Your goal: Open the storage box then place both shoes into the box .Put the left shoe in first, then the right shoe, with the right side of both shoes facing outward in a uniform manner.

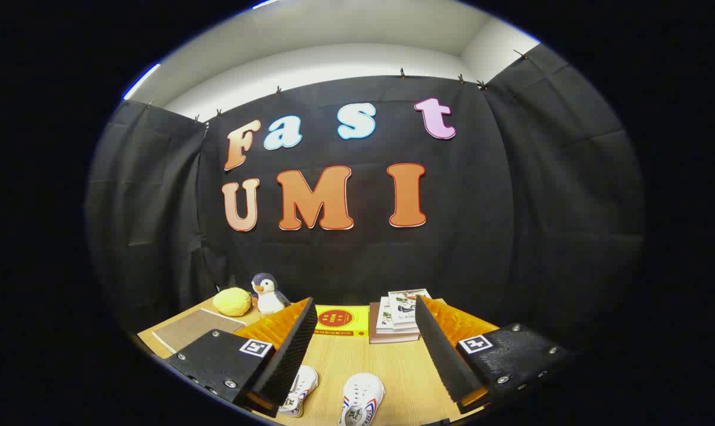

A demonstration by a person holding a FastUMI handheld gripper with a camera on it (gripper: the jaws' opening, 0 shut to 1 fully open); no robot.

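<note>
Tongs (360, 349) hang wide and empty over 2 shoes (360, 405) at the desk's (393, 367) near edge; probably mixing left and right spoils the order.

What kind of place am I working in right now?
Probably a staged recording booth, not a lived-in room: black cloth wall clipped up behind a wooden table holding props, such as a toy penguin, stacked books and two white shoes. The gripper is open above the shoes.
</note>
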